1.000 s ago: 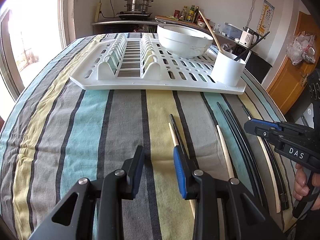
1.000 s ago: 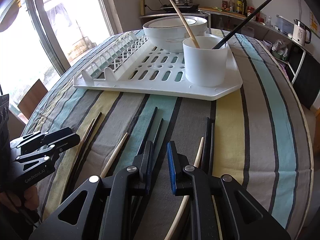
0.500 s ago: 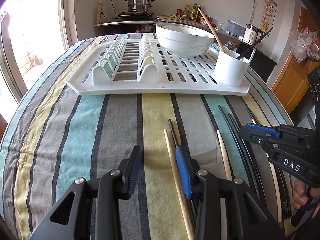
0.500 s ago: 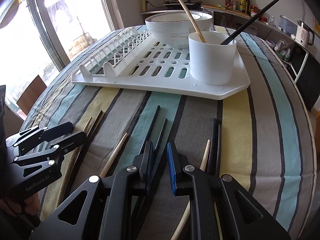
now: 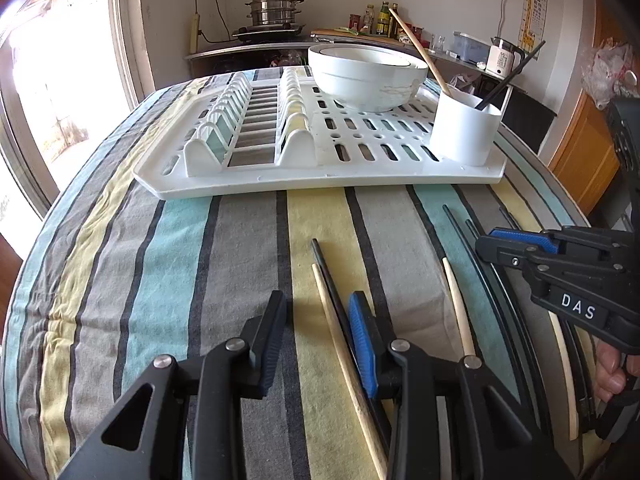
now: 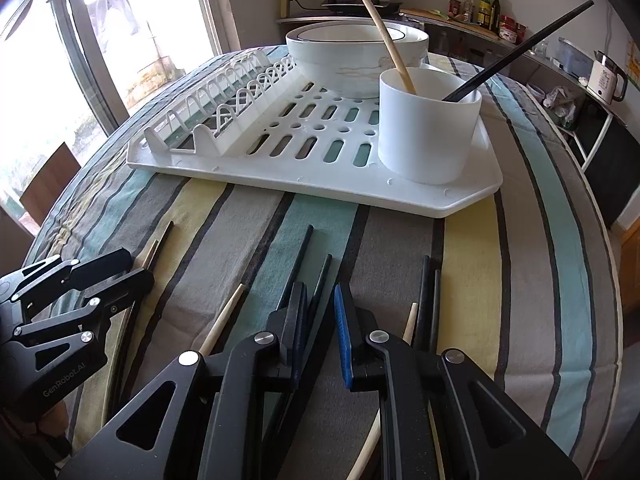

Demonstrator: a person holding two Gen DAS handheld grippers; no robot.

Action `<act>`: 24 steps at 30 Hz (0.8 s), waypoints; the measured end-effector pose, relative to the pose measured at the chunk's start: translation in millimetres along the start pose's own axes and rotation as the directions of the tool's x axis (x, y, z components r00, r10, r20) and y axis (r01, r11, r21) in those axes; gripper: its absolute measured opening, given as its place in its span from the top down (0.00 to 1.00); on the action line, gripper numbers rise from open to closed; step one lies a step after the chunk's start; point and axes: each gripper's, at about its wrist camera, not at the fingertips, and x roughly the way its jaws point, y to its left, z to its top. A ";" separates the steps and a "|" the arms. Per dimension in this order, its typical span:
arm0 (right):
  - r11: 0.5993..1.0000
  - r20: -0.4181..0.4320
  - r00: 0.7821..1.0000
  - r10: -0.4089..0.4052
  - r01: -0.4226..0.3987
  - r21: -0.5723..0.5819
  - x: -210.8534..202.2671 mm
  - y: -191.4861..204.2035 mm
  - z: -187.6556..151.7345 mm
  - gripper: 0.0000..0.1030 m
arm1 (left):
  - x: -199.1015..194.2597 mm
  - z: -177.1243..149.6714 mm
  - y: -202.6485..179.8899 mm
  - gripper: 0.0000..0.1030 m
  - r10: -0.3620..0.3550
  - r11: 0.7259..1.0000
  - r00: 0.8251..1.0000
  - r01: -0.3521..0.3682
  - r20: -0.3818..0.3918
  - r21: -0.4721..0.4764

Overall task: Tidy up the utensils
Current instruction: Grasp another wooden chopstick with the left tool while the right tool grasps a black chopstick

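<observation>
A striped tablecloth (image 5: 168, 264) in grey, teal and yellow covered the table, and the white drying rack (image 5: 320, 168) sat across its far half; every place below is given from that rack. Left of the rack stood a bright window (image 5: 52, 92), and the cloth fell away at the table's rounded left edge. Behind the rack a counter carried a steel steamer pot (image 5: 274, 10), bottles (image 5: 382, 20) and, further right, a white kettle (image 5: 504, 56). On the rack's back right part sat a white bowl (image 5: 368, 76); on its front right corner stood a white cup (image 5: 466, 132) holding one wooden and one black chopstick.

In front of the rack lay a wide strip of bare cloth, then loose chopsticks. The left gripper (image 5: 316, 336) hung over the cloth before the rack's middle, its jaws closing, with a wooden chopstick (image 5: 340, 352) and a black chopstick (image 5: 332, 280) lying in the gap close to the blue pad; no pad pressed on them. To the right another wooden chopstick (image 5: 458, 312) and black pairs lay on the cloth. The right gripper (image 6: 322, 320) hovered before the rack's right half, jaws narrowly apart and empty, over black chopsticks (image 6: 304, 260). Right of the rack the cloth ran bare to the table's edge beside a wooden door (image 5: 584, 164).
</observation>
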 end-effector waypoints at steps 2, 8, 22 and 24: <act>1.000 0.002 1.000 0.001 -0.001 -0.003 0.2 0.1 -0.1 0.86 | -1.8 -0.9 9.6 0.67 -0.057 0.997 0.998 0.058 0.008 -0.047; 1.000 0.004 1.000 0.001 0.000 -0.009 0.7 0.1 0.3 0.86 | -4.6 -4.0 24.0 0.69 -0.119 0.983 0.993 0.122 0.028 -0.141; 1.000 0.003 1.000 -0.012 0.012 -0.017 1.3 2.4 1.1 0.86 | 1.7 1.5 2.1 0.70 0.103 0.995 0.995 -0.103 -0.013 -0.018; 1.000 0.000 1.000 -0.020 0.020 -0.016 2.2 2.2 2.2 0.88 | 3.6 3.6 0.5 0.70 0.108 0.994 0.994 -0.108 -0.017 -0.010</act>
